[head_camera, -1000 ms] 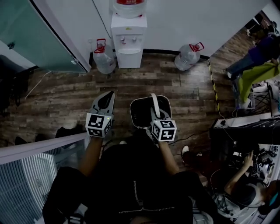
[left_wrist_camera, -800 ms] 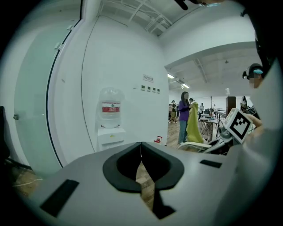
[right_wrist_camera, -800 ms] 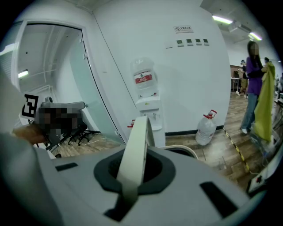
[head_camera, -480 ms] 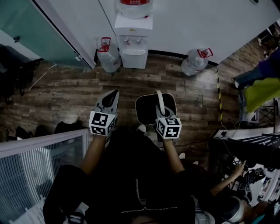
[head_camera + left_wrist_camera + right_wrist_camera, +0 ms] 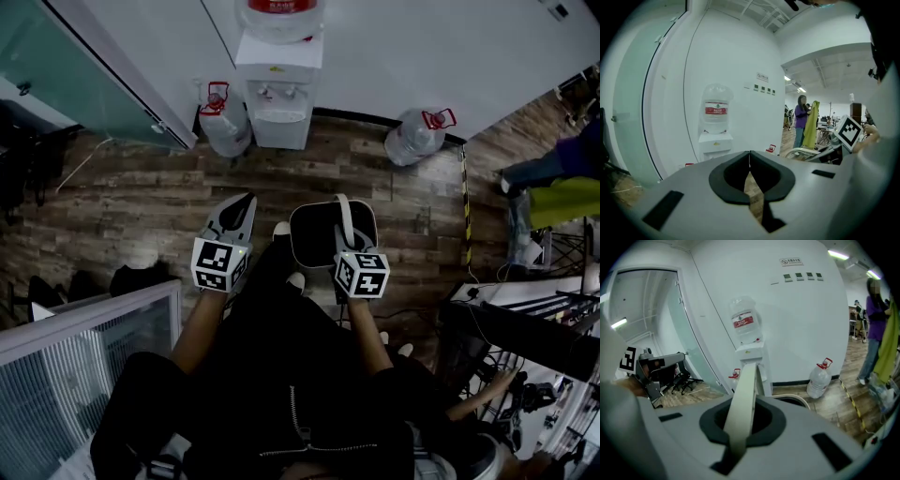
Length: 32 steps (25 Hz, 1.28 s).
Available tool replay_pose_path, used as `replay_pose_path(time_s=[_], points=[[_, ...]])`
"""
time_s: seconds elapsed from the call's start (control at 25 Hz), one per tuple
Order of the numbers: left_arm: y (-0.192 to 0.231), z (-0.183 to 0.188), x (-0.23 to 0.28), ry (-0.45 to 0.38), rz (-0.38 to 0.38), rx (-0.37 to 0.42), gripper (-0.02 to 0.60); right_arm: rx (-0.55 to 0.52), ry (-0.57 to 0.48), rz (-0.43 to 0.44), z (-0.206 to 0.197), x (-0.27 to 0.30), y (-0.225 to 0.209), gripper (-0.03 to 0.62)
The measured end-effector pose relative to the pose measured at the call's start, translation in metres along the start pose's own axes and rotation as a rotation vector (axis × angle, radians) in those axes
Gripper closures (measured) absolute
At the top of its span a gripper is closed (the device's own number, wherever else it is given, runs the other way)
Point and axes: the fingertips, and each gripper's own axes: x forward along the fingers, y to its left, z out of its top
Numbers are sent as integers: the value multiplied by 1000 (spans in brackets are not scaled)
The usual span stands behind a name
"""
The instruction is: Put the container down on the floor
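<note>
Container (image 5: 314, 239), dark w/ a pale rim, still hangs by its pale handle (image 5: 340, 217) from the right gripper (image 5: 343, 242), jaws clamped on that strap; it's off the wood floor (image 5: 141, 202), in front of the person, short of the water dispenser (image 5: 279, 94). Vs a sec ago: same grip, a shoe (image 5: 281, 228) now shows just left of the container, and the purple-clad person (image 5: 548, 171) sits lower at the right edge. Left gripper (image 5: 241, 206) is closed w/ nothing in it, beside the container. Red label (image 5: 743, 320) on the dispenser's bottle and the wall sign (image 5: 791, 261): print too small to read
</note>
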Motion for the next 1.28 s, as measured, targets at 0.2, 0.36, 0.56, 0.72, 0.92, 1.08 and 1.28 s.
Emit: replay_pose_path(time_s=[0.2, 0.36, 0.56, 0.72, 0.92, 1.08, 1.28], points=[[10, 7, 50, -5, -41, -7, 566, 7, 6, -25, 21, 25, -18, 582], [17, 18, 93, -7, -84, 5, 566, 11, 7, -54, 43, 45, -36, 582], [28, 35, 139, -7, -136, 32, 566, 28, -3, -88, 78, 70, -55, 582], [42, 47, 165, -12, -165, 33, 566, 35, -7, -106, 101, 89, -63, 582], [62, 50, 192, -10, -186, 29, 566, 54, -6, -121, 123, 113, -68, 582], [73, 52, 204, -9, -201, 29, 566, 61, 1, -129, 134, 123, -70, 582], [78, 56, 212, -6, -220, 25, 566, 47, 6, -141, 142, 129, -71, 582]])
